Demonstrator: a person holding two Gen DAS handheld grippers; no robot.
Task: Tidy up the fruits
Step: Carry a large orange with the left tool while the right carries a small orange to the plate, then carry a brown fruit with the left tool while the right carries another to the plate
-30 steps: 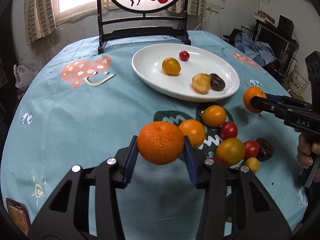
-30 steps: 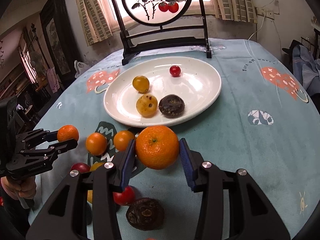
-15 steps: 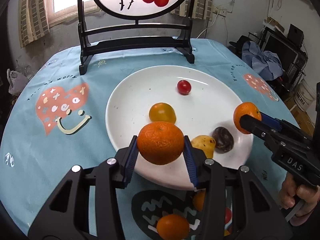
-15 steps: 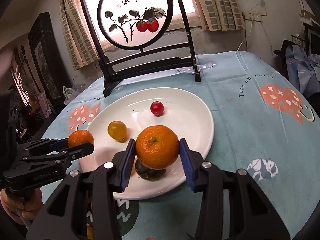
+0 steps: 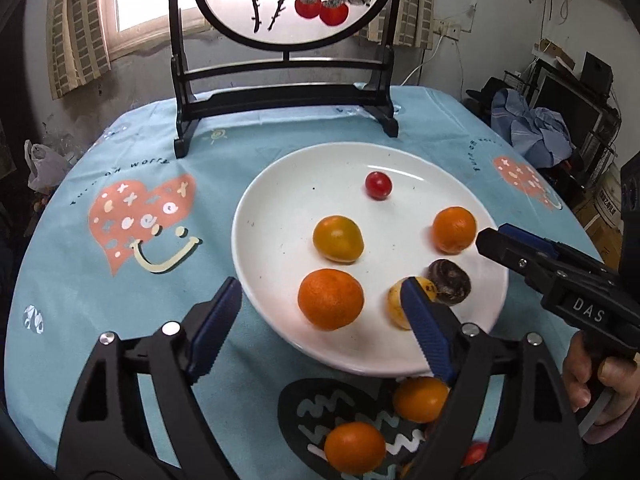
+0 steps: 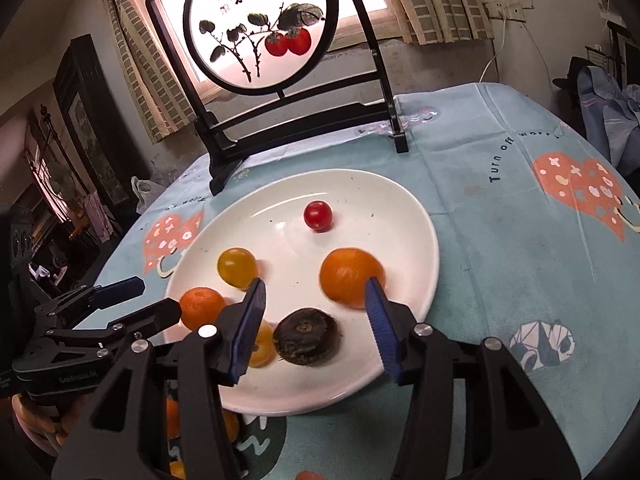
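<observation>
Blue tablecloth (image 5: 120, 300) bears a white plate (image 5: 264, 208) holding two tangerines (image 5: 330, 298), both grippers' jaws wide.

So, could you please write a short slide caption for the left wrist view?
Open left gripper over white plate, one mandarin lying between its fingers; right gripper beside another mandarin.

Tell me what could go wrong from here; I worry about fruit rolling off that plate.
The right-hand tangerine looks blurred, perhaps rolling toward the plate rim. The right gripper fingers sit close and could nudge it on withdrawal. The left gripper could likewise bump the other tangerine.
</observation>
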